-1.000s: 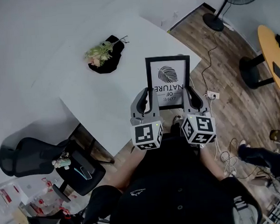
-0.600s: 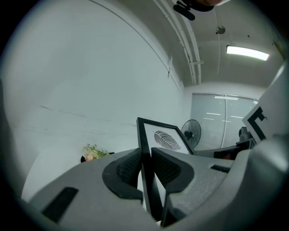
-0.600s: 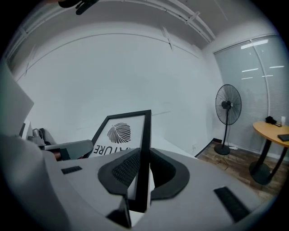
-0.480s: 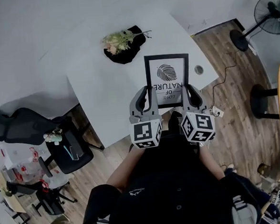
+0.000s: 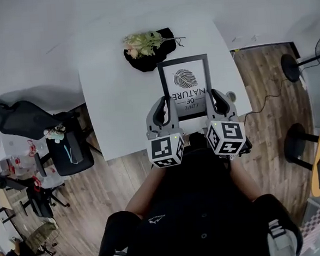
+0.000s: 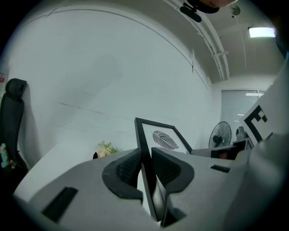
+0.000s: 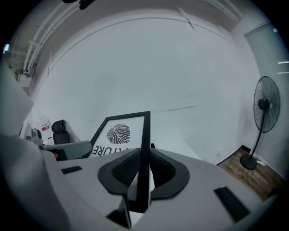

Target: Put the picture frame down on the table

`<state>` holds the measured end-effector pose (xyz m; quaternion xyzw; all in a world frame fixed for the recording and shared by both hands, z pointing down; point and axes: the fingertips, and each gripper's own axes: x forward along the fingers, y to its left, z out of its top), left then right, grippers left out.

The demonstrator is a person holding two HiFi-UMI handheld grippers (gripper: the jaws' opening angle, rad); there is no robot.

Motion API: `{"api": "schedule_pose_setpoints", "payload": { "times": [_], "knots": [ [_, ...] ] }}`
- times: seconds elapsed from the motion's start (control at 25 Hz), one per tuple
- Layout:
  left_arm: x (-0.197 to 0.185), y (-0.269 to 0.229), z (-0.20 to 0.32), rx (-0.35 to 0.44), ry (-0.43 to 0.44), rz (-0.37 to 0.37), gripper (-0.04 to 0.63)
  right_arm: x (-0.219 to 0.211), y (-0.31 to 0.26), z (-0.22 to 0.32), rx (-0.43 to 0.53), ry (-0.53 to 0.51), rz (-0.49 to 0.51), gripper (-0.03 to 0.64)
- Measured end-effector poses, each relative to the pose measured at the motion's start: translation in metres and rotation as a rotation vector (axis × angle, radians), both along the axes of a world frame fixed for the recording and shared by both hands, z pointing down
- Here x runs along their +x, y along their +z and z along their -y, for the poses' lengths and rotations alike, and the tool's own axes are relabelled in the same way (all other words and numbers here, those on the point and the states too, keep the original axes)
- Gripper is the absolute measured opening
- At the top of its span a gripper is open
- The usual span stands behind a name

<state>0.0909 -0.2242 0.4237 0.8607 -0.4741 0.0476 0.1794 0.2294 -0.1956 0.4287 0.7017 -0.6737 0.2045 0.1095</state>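
A black picture frame [image 5: 184,86] with a leaf print and lettering hangs over the white table [image 5: 120,108], held flat between both grippers. My left gripper [image 5: 164,109] is shut on the frame's left edge [image 6: 143,151]. My right gripper [image 5: 219,101] is shut on the frame's right edge [image 7: 144,149]. In the left gripper view the frame [image 6: 161,137] rises up and away from the jaws. From the right gripper view the frame [image 7: 121,135] slopes away to the left, print side up. Whether the frame touches the table I cannot tell.
A black cloth with a bunch of flowers [image 5: 147,43] lies at the table's far side, just beyond the frame. A black office chair [image 5: 23,119] stands left of the table. A round floor socket [image 5: 231,96] and fan stands [image 5: 293,66] are on the wooden floor at right.
The view has swung so the table now lies squarely under the frame. Both grippers kept their hold and carried the frame further over the tabletop, nearer the flowers.
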Motion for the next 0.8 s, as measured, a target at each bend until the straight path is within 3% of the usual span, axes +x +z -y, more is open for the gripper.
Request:
{"api": "schedule_pose_setpoints", "payload": {
  "times": [0.4,0.8],
  "knots": [
    [0.013,0.033,0.010,-0.064,-0.182,0.080,0.074,0.015,0.036,0.038,-0.083,-0.205,0.038,0.066],
    [0.014,0.075,0.006,-0.144,-0.334,0.109,0.075,0.014,0.080,0.053,-0.157,-0.364,0.052,0.066]
  ]
}}
